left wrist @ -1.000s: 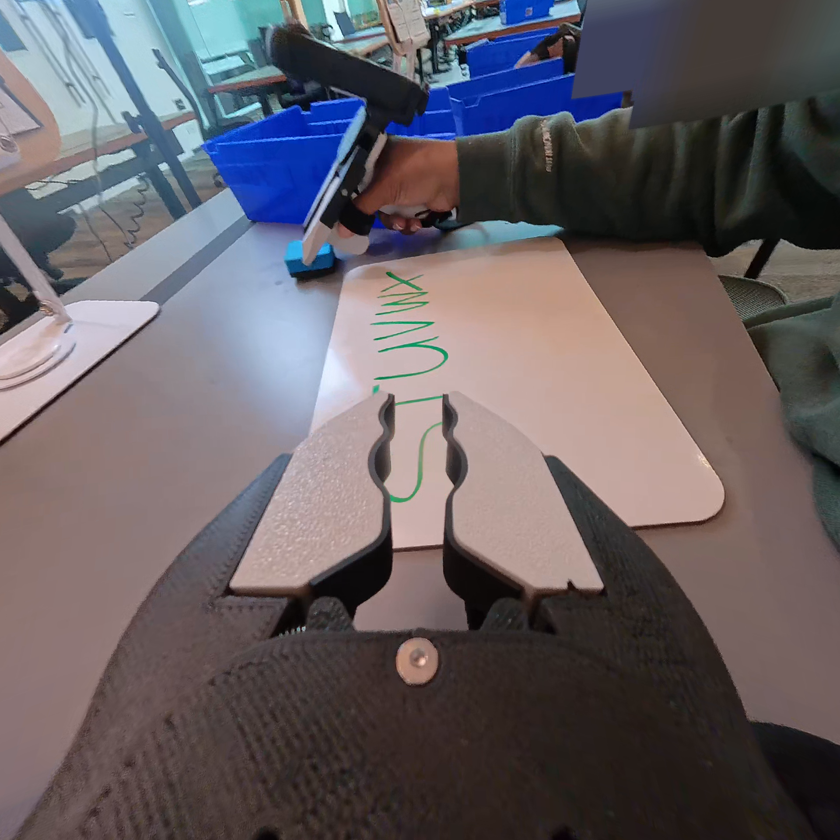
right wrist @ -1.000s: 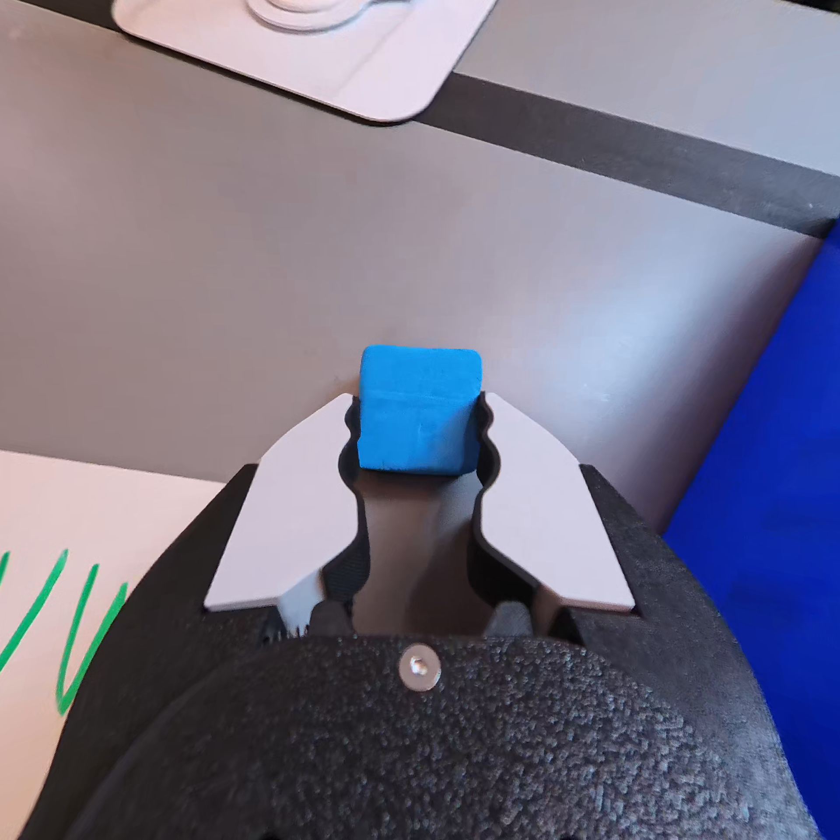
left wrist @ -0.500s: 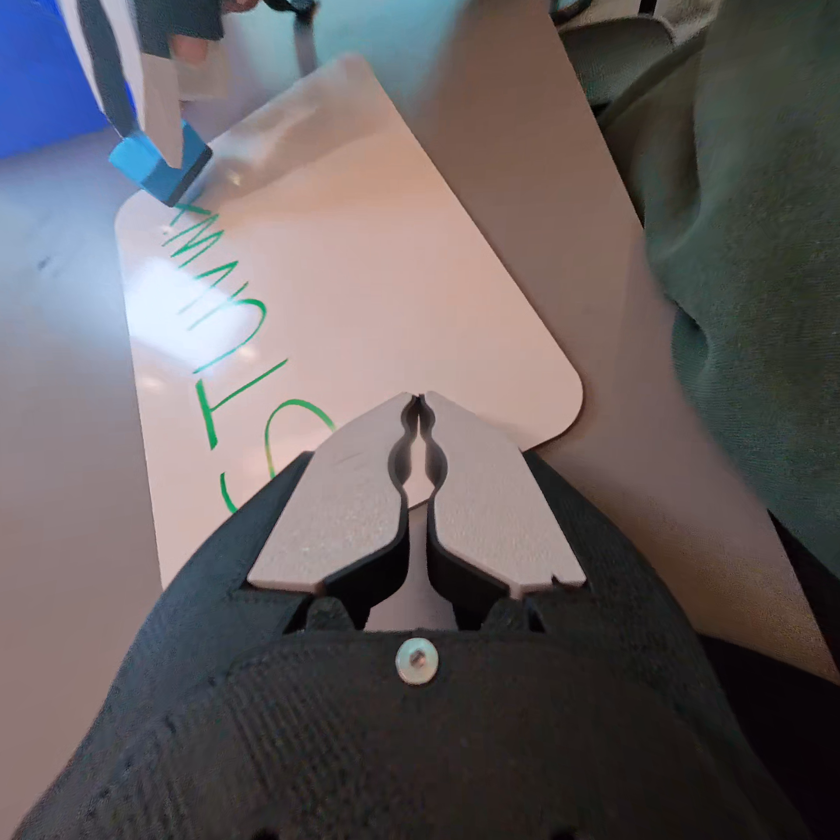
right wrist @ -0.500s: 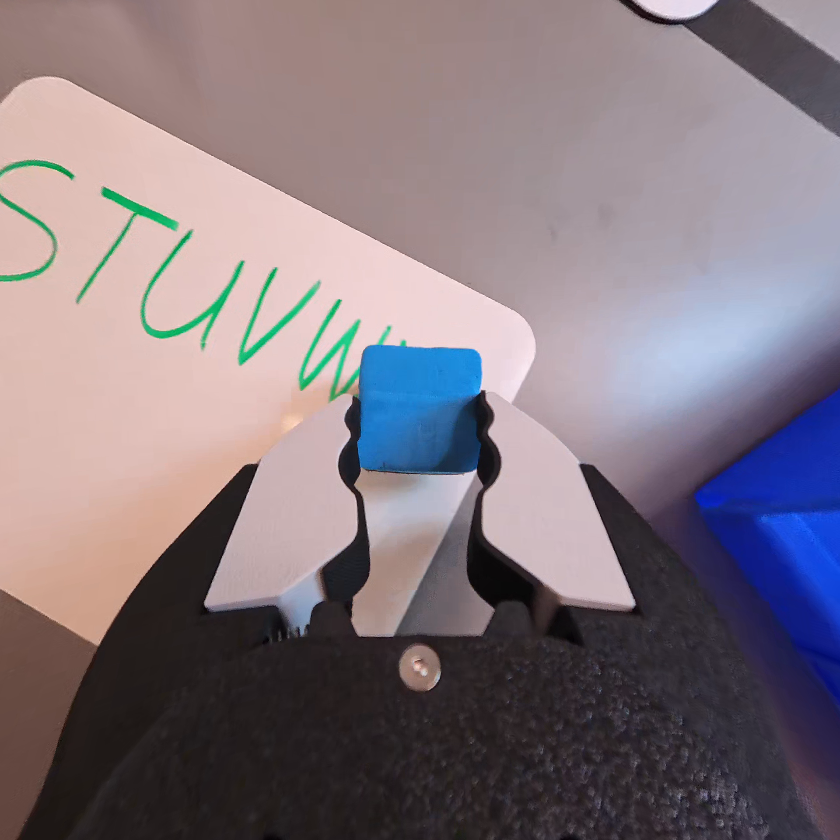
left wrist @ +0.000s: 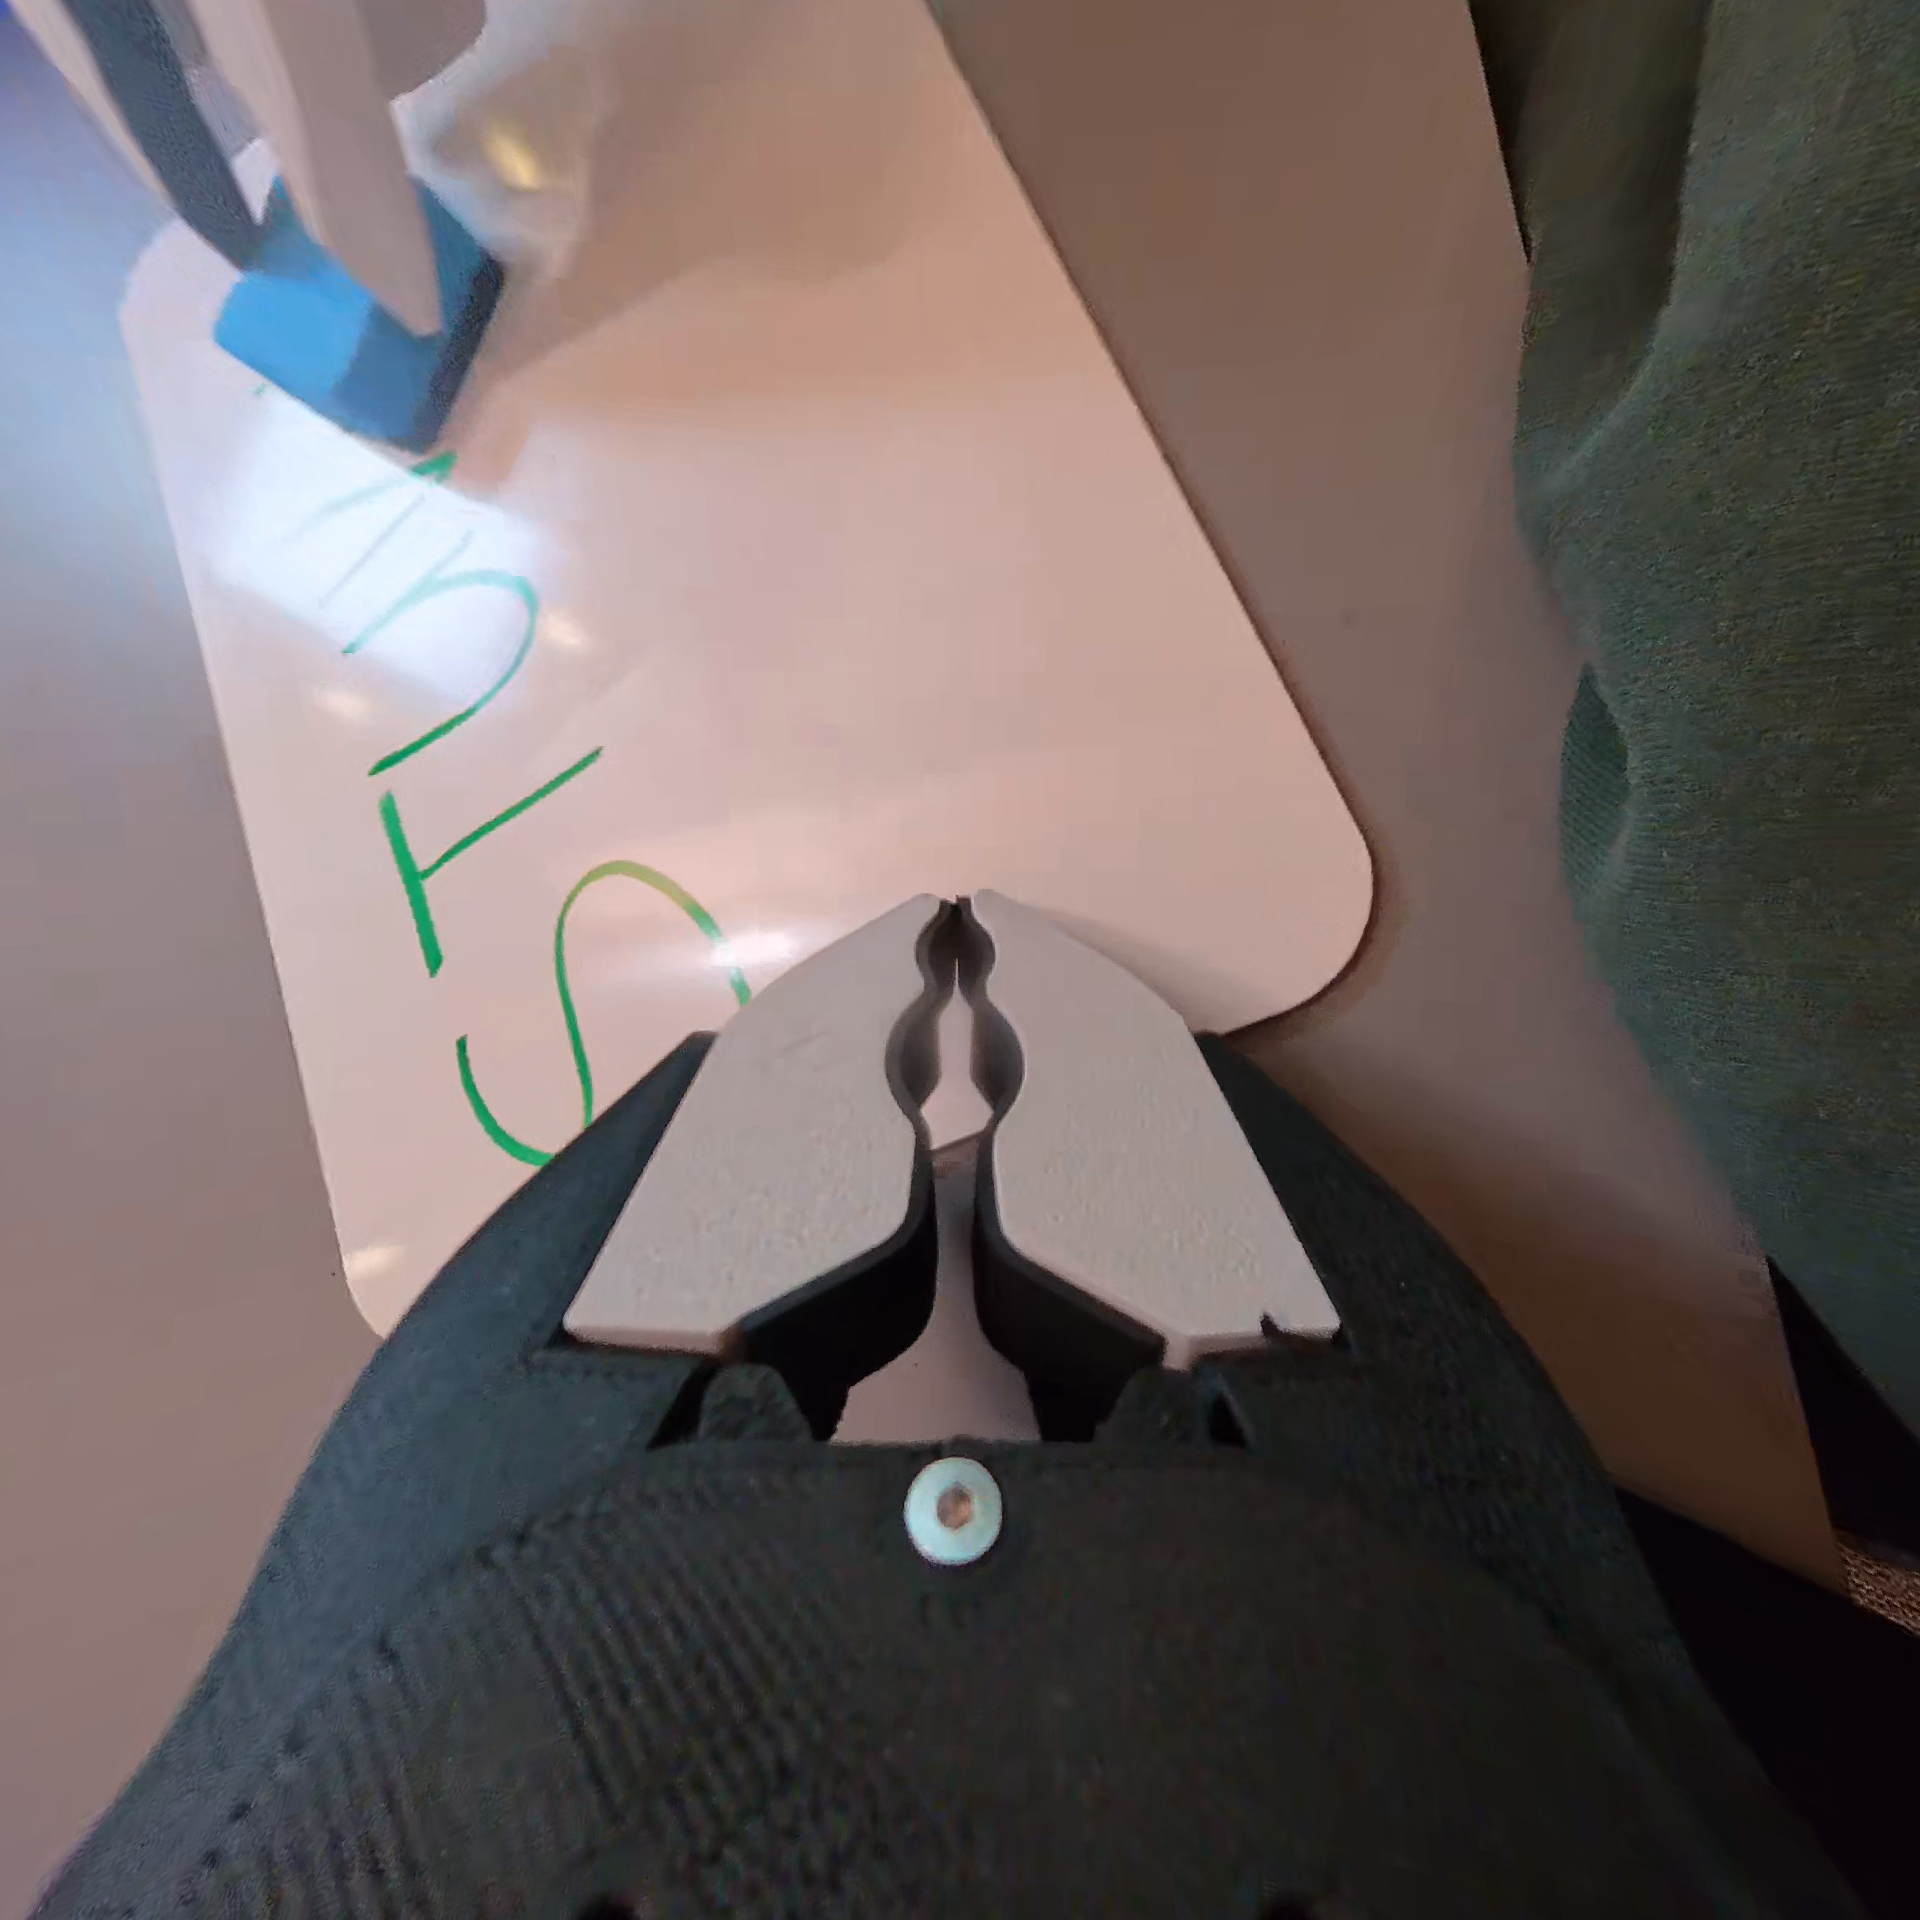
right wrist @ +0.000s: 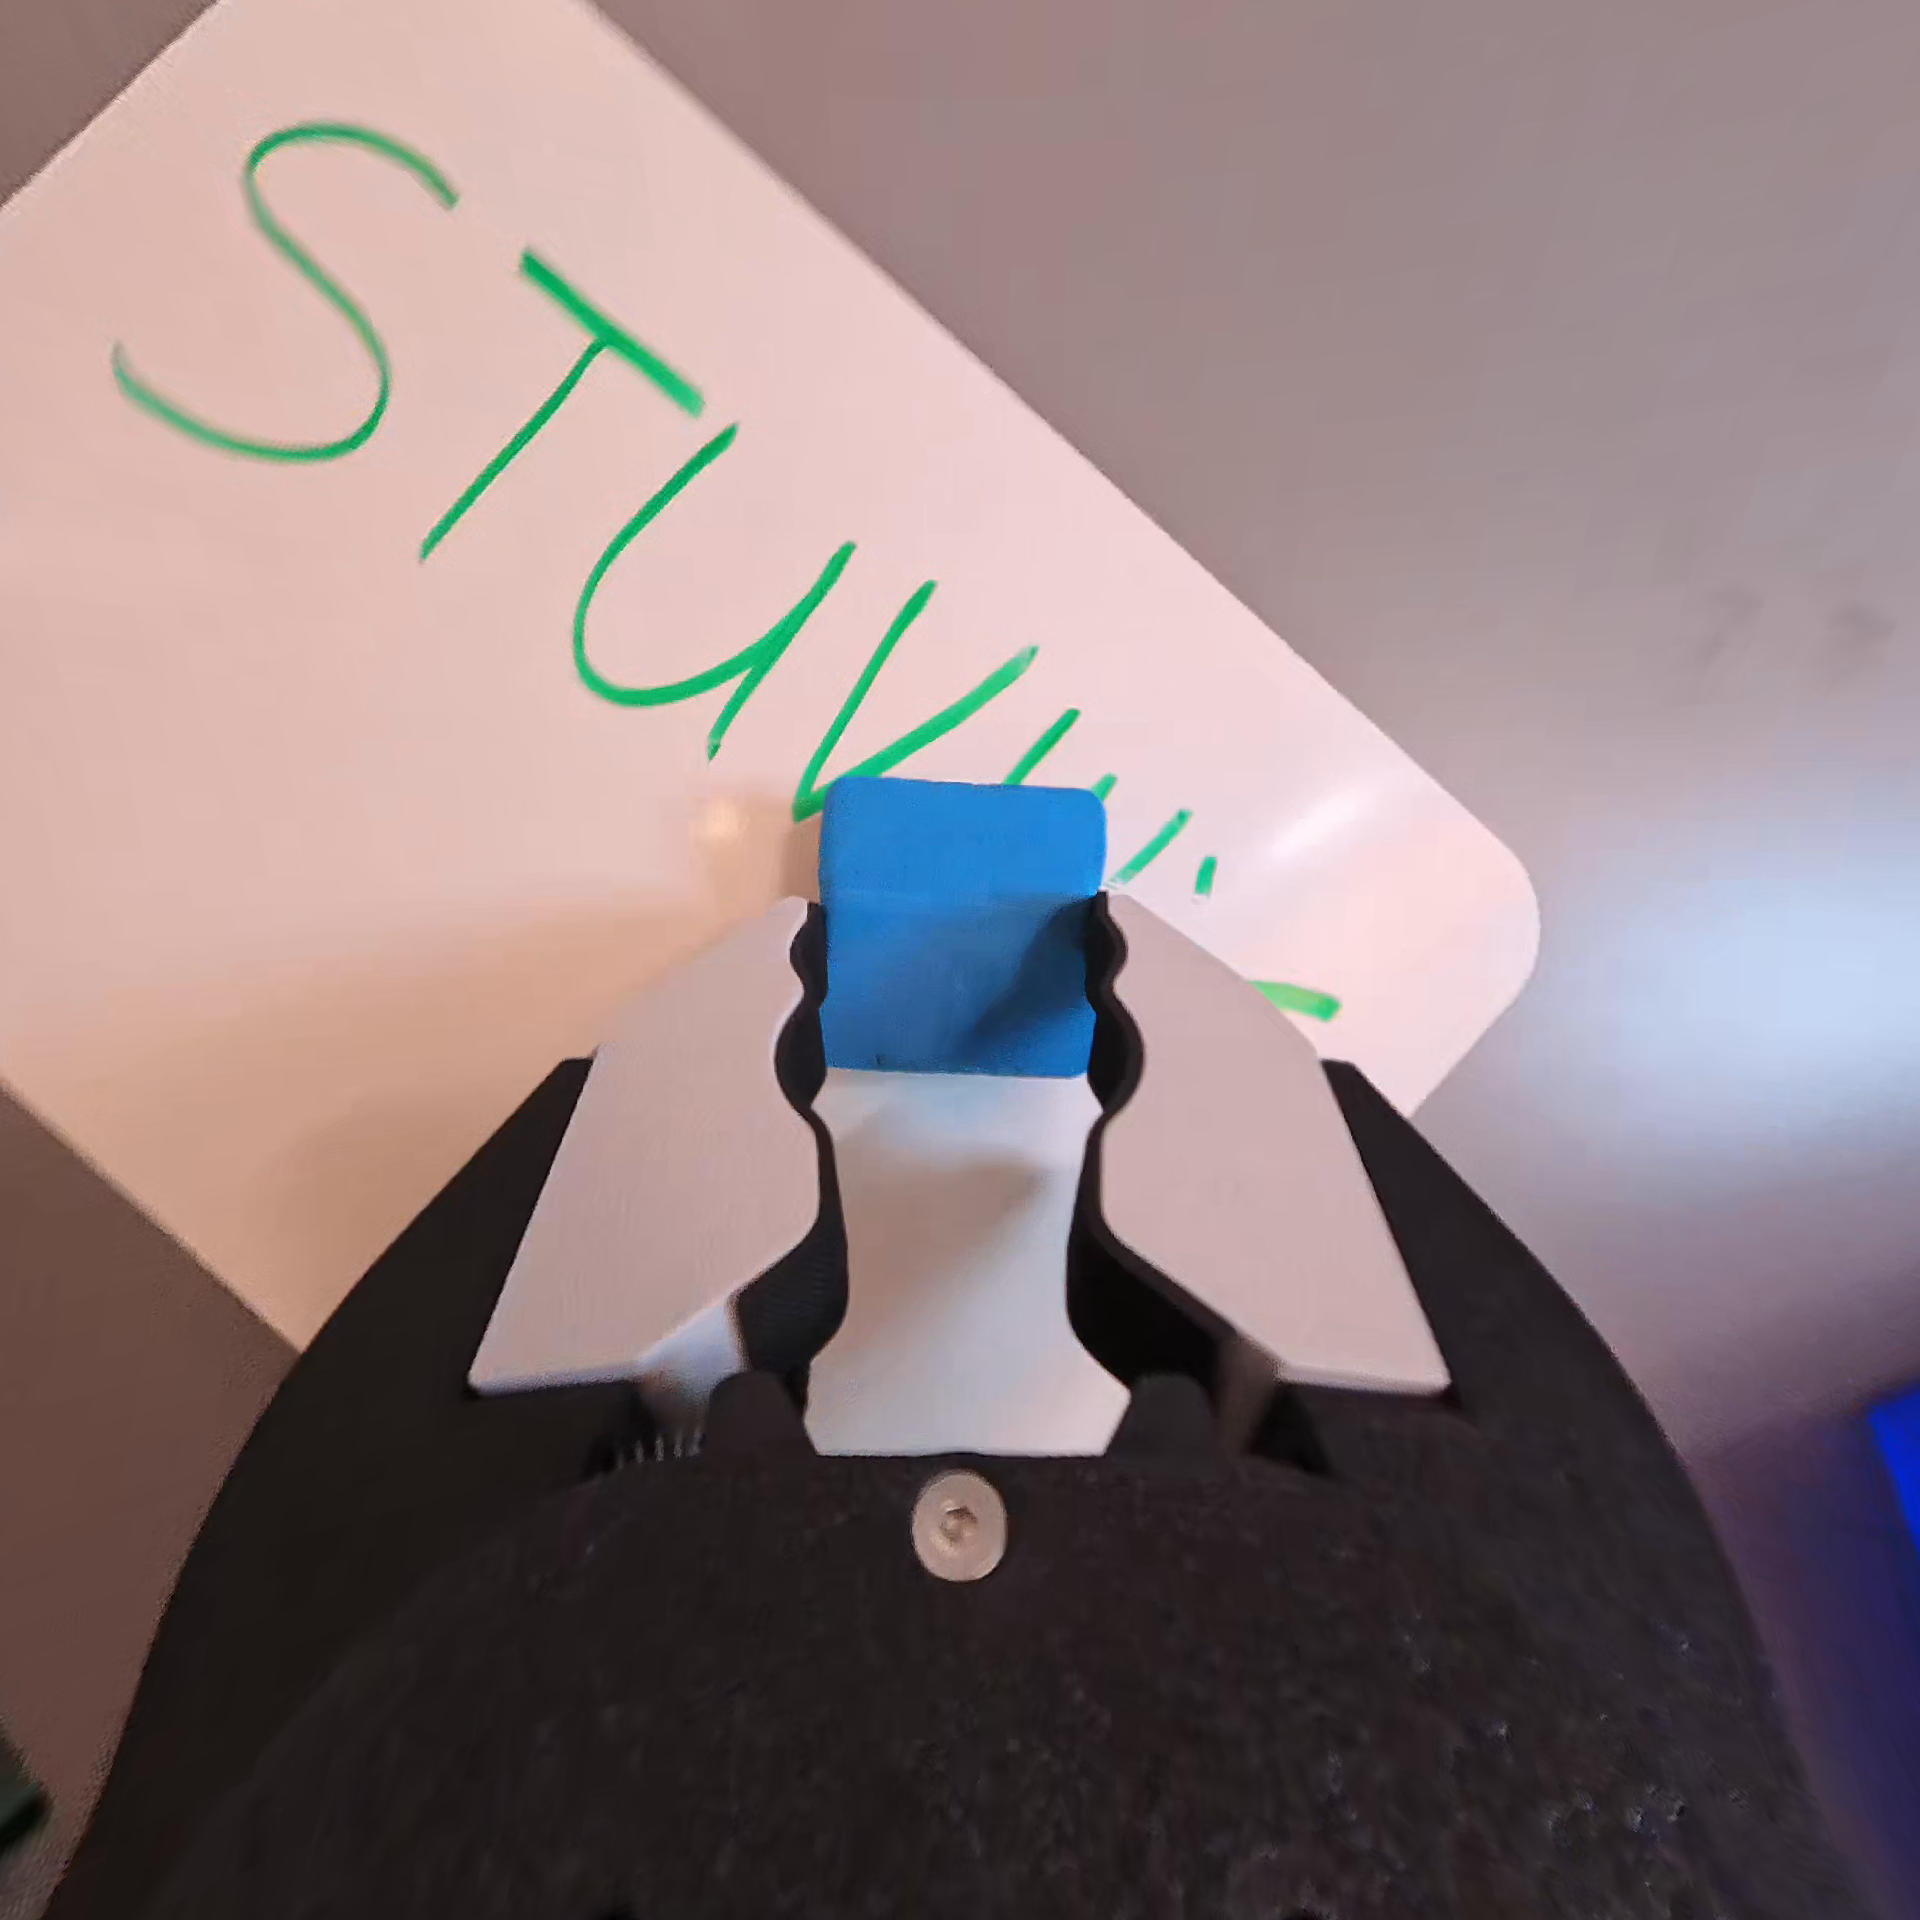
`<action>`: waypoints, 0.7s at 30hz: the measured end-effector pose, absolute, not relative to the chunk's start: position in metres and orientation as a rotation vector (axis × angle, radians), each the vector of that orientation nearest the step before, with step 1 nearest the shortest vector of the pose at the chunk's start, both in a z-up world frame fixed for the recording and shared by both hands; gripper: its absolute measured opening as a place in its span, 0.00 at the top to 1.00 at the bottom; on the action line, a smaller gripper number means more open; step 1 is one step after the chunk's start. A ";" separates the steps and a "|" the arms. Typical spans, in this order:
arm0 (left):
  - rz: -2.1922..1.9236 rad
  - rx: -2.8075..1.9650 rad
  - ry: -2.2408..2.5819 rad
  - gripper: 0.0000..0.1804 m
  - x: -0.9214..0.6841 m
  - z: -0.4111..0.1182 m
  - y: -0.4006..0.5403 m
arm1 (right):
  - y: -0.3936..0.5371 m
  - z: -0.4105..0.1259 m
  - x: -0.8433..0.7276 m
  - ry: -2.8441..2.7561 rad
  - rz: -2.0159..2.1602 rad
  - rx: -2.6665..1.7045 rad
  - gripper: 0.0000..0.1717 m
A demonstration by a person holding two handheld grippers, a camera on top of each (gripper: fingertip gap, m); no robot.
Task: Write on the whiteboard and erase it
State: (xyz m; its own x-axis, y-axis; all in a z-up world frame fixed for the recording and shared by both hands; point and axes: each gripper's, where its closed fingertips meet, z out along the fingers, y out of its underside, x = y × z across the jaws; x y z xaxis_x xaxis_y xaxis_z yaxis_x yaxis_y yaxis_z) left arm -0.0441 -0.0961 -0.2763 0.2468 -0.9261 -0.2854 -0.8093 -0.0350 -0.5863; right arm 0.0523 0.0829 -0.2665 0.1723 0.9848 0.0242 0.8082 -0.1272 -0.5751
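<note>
The right hand-held gripper (right wrist: 956,914), clamped on the blue eraser (right wrist: 956,925), sits at the lower-right end of the green writing (right wrist: 644,540), which runs away to the frame's upper left along the whiteboard (right wrist: 260,779), while the left hand-held gripper (left wrist: 958,906) is pinched shut on nothing.

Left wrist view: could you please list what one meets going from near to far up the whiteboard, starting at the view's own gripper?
Left gripper, shut on nothing → whiteboard near edge → green marker strokes → blue eraser pressed on the board's far end → right gripper clamped on that eraser.
</note>
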 end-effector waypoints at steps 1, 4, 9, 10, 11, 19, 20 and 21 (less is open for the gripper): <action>-0.228 -1.860 1.583 1.00 -0.044 -0.276 -0.096 | 0.084 -0.266 0.060 -1.709 0.513 -2.004 0.72; -0.214 -1.851 1.595 1.00 -0.043 -0.277 -0.096 | 0.140 -0.267 0.080 -1.487 0.471 -2.136 0.72; -0.229 -1.861 1.570 1.00 -0.042 -0.277 -0.095 | 0.099 -0.267 0.039 -1.607 0.549 -1.990 0.72; -0.232 -1.862 1.569 1.00 -0.042 -0.277 -0.095 | 0.083 -0.267 0.041 -1.672 0.553 -1.953 0.72; -0.235 -1.862 1.569 1.00 -0.041 -0.277 -0.095 | 0.078 -0.267 0.049 -1.716 0.550 -1.939 0.72; -0.239 -1.862 1.568 1.00 -0.035 -0.278 -0.098 | 0.093 -0.267 0.041 -1.570 0.562 -1.989 0.72; -0.238 -1.863 1.569 1.00 -0.035 -0.278 -0.098 | 0.072 -0.267 0.039 -1.661 0.553 -1.944 0.72; -0.236 -1.863 1.568 1.00 -0.035 -0.278 -0.098 | 0.058 -0.266 0.046 -1.725 0.522 -1.932 0.72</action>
